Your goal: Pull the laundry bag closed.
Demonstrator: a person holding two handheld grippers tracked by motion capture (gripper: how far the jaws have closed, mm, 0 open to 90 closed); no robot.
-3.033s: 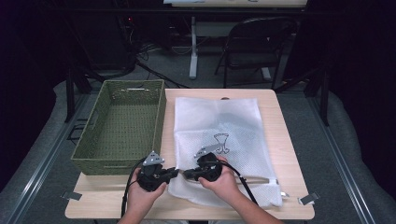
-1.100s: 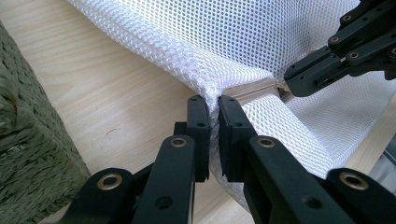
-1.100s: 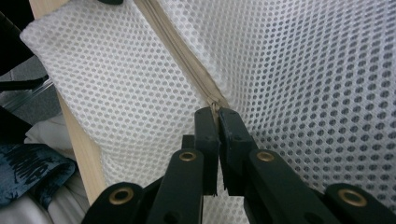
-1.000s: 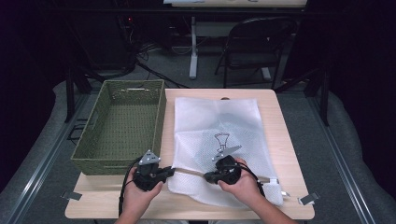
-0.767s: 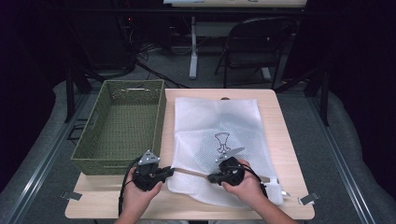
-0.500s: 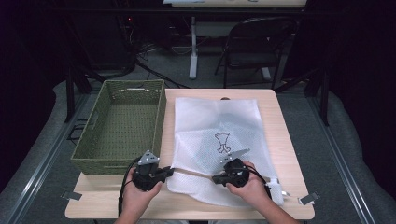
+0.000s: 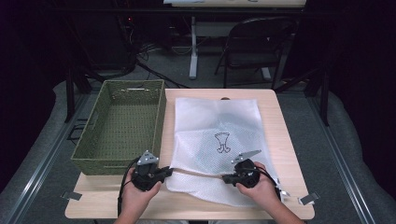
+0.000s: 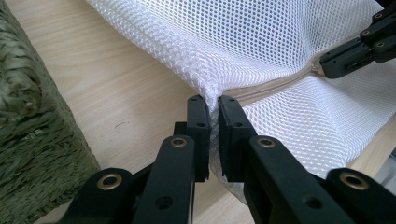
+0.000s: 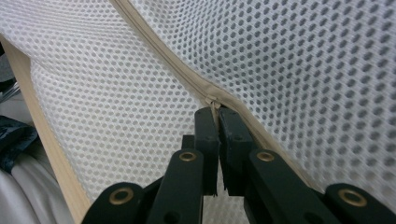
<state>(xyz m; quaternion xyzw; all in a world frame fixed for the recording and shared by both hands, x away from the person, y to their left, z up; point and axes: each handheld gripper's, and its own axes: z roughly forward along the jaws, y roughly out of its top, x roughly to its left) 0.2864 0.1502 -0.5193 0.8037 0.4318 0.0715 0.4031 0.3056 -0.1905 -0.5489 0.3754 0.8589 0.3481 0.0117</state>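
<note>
A white mesh bag [image 7: 219, 123] with a small dark print lies flat on the wooden table [image 7: 286, 140]. A tan zipper [image 7: 196, 173] runs along its near edge. My left gripper [image 7: 169, 171] is shut on the bag's near left corner, and the mesh bunches between its pads [image 8: 212, 105]. My right gripper [image 7: 225, 178] points left and is shut on the zipper pull [image 9: 212, 100]. The zipper tape [image 9: 159, 51] stretches taut beyond its tips [image 9: 216, 114]. The left gripper view shows the right gripper [image 8: 355, 49] farther along the zipper [image 8: 280, 84].
A green woven basket [image 7: 133, 84] stands left of the bag, its wall [image 8: 28, 130] close beside my left gripper. A folding chair [image 7: 261, 42] and cables are on the floor beyond the table. Bare wood lies along the table's near edge.
My right gripper has slid right along the bag's near edge with the zipper pull, so the tan zipper line between the grippers is longer. The left hand has stayed in place.
</note>
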